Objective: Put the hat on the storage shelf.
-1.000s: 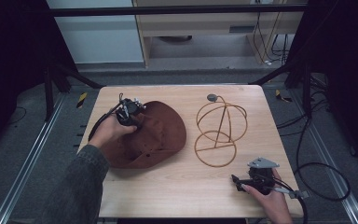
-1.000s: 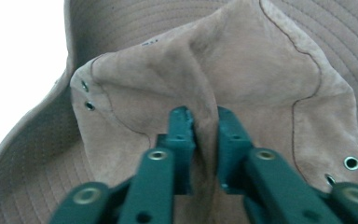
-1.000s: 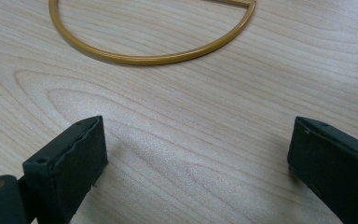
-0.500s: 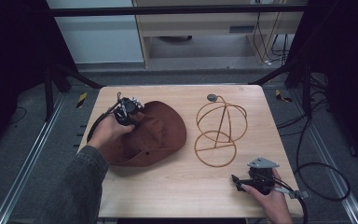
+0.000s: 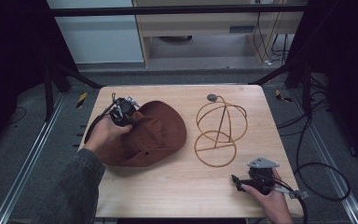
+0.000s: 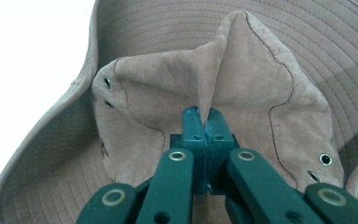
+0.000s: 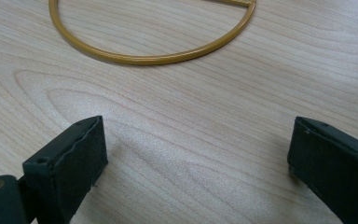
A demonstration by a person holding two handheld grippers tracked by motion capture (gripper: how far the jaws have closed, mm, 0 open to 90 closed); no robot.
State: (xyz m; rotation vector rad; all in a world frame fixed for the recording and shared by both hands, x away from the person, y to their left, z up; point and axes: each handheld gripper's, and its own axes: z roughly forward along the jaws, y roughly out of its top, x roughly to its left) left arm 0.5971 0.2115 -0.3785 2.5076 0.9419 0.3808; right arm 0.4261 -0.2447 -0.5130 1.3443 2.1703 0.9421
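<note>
— Where is the hat (image 5: 151, 133) from where you sit?

— I see it on the left half of the table (image 5: 177, 196), lying flat with its brim spread. Its longer spread runs from the near-left edge toward the far-right. The crown is bunched up toward the far-left side, where my left gripper (image 5: 123, 113) has it.

— Is that gripper actually holding it?

— Yes. In the left gripper view the jaws are pressed together on a pinched fold of the crown fabric, which rises in a ridge straight away from the tips (image 6: 206, 127). Metal eyelets (image 6: 106, 83) show on either side of the crown.

— And your right?

— My right gripper (image 5: 242, 183) rests low near the front-right corner, well apart from the hat. Its jaws stand wide apart with bare wood between them, holding nothing.

— What is next to it?

— A gold wire stand (image 5: 219, 128), upright on the right half. Its round base ring (image 7: 149, 51) lies flat just ahead of my right jaws. Nothing sits on the stand.
</note>
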